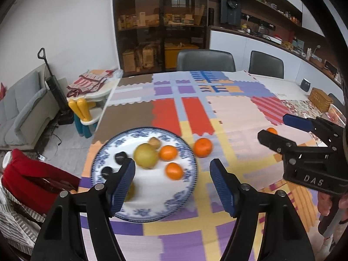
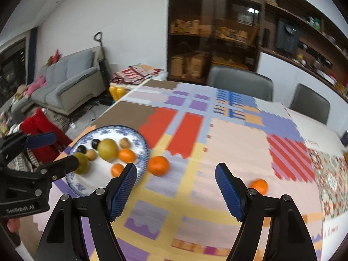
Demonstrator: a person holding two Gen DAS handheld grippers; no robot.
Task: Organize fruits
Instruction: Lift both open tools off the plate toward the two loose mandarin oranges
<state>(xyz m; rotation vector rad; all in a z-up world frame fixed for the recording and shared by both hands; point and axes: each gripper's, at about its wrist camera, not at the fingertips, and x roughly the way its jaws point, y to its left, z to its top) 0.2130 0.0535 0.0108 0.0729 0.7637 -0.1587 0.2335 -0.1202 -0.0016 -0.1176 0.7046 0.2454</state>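
Tablecloth [image 2: 228, 143]: orange [image 2: 258, 186] beside right hand-held gripper [image 2: 176, 187].

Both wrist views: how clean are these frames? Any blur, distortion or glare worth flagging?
Left wrist view: the fruit on the plate is smeared by motion blur, the left gripper stays crisp, and fisheye bends the shelves. Right wrist view: the tablecloth is streaked by blur, the right gripper is sharp, corners are vignetted black. No strong glare in either.

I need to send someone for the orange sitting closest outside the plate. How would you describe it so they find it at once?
Find the blue-and-white plate on the patchwork tablecloth. Just off its right rim lies the orange, on cloth, unlike those on the plate, and far nearer than the other loose one.
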